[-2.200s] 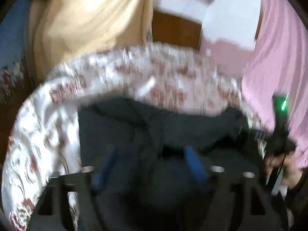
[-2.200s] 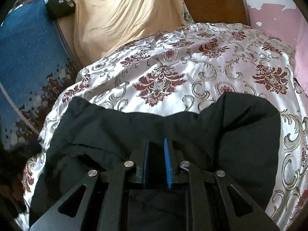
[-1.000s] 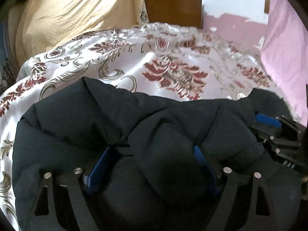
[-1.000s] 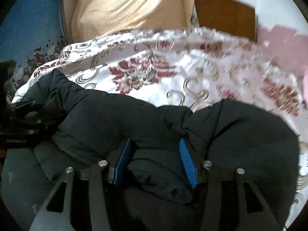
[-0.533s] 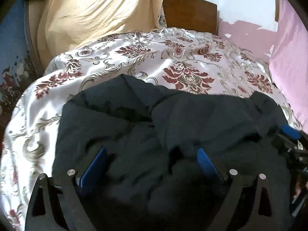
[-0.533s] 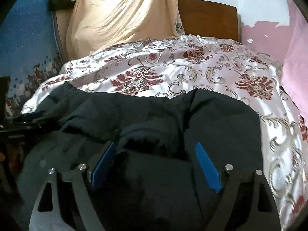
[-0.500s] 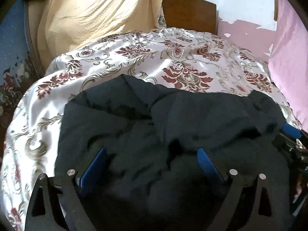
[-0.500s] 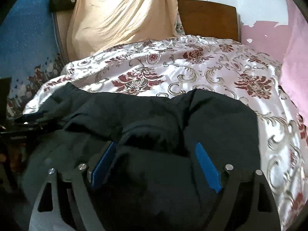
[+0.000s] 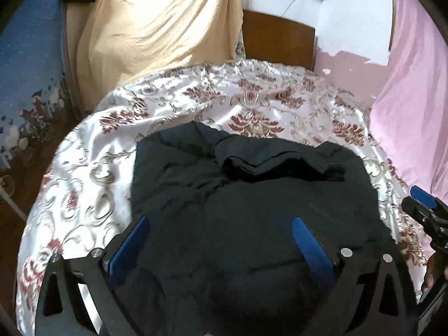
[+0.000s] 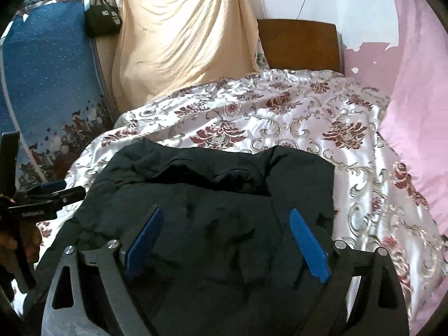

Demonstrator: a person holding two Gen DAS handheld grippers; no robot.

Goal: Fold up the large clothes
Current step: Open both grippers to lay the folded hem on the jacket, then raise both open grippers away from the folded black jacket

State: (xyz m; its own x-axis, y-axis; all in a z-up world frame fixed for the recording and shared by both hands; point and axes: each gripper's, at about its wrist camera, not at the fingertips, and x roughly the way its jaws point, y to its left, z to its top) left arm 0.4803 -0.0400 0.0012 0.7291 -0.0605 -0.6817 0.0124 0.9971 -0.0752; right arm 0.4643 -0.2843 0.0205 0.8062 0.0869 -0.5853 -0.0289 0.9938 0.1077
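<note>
Left wrist view looked down over a bed, where a dark, puffy garment [image 9: 252, 196] lay bunched on a shiny floral bedspread [image 9: 84, 184]. The left gripper [image 9: 218, 238] hovered above the near part of the garment with its two blue fingers [image 9: 128, 246] spread wide apart, released and holding nothing. A fold of dark cloth ran across the far edge of the garment, forming a ridge. At the right edge of this view, the right gripper [image 9: 425, 210] showed from the side, beside the garment's right border, with part of the person's hand below it.

From the right wrist view, the same garment [image 10: 224, 210] filled the lower middle, its far edge resting on the bedspread [image 10: 350, 151]. The right gripper [image 10: 226, 238] was likewise spread wide, its blue fingers [image 10: 308, 249] well apart above the cloth and gripping nothing. At the left edge of this view the left gripper [image 10: 53, 193] appeared, just beside the garment's left side.

Behind the bed stood a wooden headboard [image 10: 299, 44]. A pale yellow cloth [image 10: 182, 36] hung draped to the left of it, and a small black bag [image 10: 102, 18] hung beside that cloth. A blue patterned panel [image 10: 47, 64] leaned at the far left. Pink fabric [image 10: 414, 84] covered the right side of the room.
</note>
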